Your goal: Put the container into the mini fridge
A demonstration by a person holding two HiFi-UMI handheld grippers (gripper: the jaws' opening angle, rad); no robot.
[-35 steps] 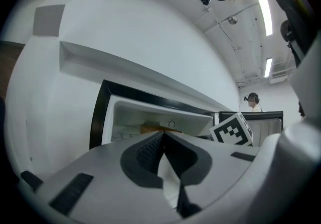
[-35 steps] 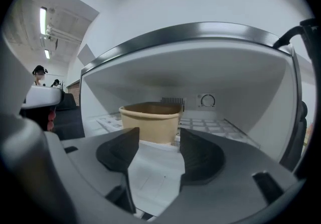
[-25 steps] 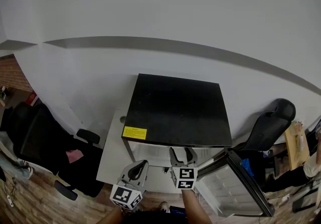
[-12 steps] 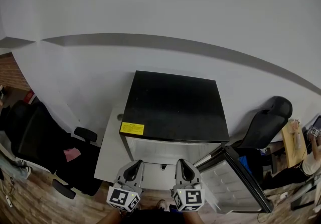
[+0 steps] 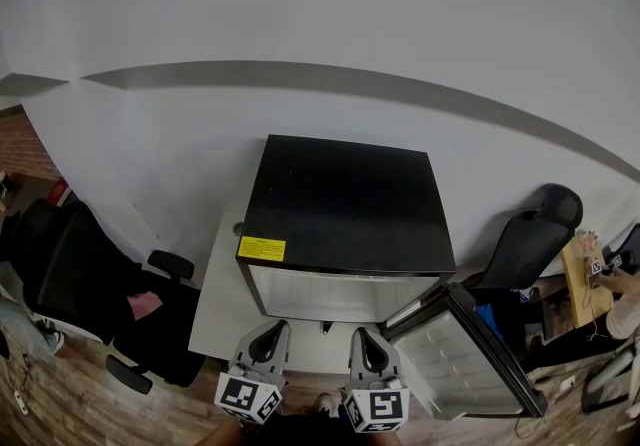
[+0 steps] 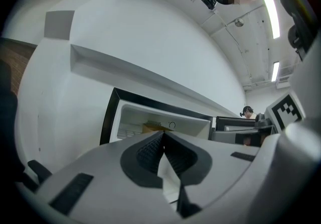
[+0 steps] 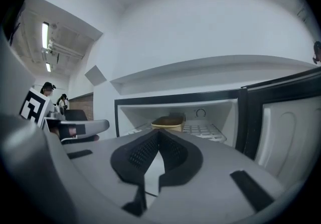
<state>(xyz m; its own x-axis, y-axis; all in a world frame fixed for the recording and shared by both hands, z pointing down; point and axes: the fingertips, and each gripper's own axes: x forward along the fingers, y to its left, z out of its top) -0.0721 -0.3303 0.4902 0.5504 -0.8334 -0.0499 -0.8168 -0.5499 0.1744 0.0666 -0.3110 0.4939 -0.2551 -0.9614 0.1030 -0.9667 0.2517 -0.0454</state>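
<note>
Down low and closest, the left gripper (image 5: 272,334) has its two jaws pressed together, and nothing is between them. The right gripper (image 5: 363,336) next to it is shut tight too and holds nothing. Both are just in front of the mini fridge (image 5: 345,199) and do not touch it. The fridge door (image 5: 470,364) hangs wide open on the right side. Inside, the tan container (image 7: 167,123) with a dark top sits on the white wire shelf (image 7: 203,129), toward the back. A yellow sticker (image 5: 261,249) is on the fridge's black top, at the front left corner. One black chair (image 5: 75,279) stands off to the left and another chair (image 5: 535,239) is on the right. Behind it all is a plain white wall (image 5: 320,24).
</note>
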